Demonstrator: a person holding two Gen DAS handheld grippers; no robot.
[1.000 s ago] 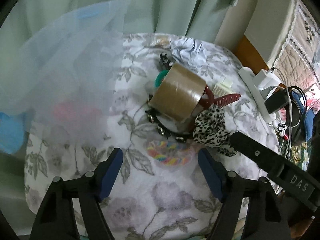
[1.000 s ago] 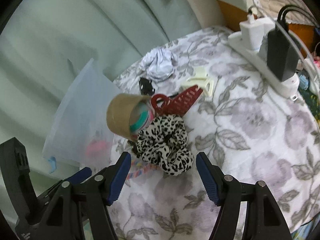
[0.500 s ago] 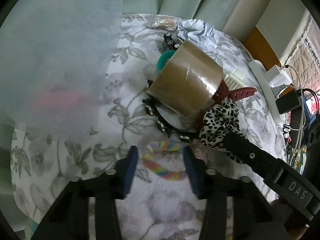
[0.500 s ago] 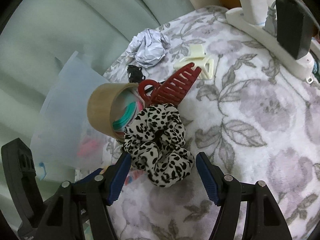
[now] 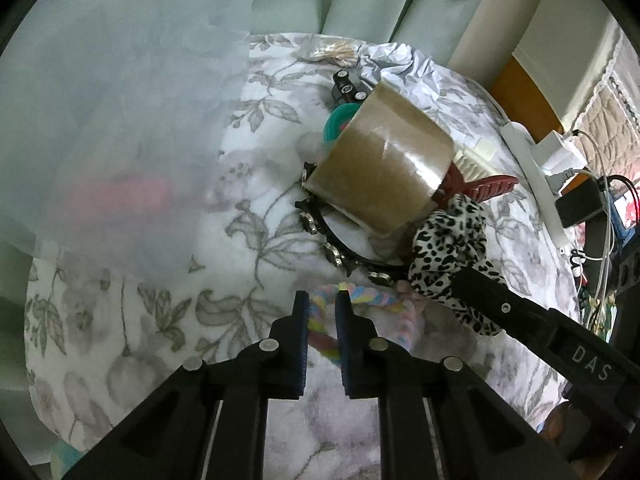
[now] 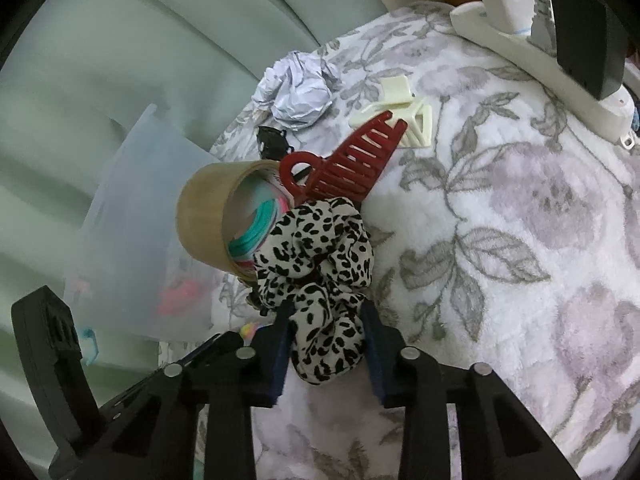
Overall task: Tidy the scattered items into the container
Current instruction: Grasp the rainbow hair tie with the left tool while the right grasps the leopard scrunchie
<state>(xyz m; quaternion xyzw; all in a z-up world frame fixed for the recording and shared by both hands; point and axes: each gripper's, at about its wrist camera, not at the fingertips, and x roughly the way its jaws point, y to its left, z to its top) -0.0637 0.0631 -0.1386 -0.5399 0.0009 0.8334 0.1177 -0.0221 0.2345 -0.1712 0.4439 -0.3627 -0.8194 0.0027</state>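
Nearest, the left gripper is clenched on a rainbow braided hair tie lying on the floral blanket. The right gripper is closing, pads pressing a leopard-print scrunchie. Just beyond sit a brown tape roll, a red comb clip, a cream claw clip and crumpled paper. The translucent container stands at the blanket's left edge.
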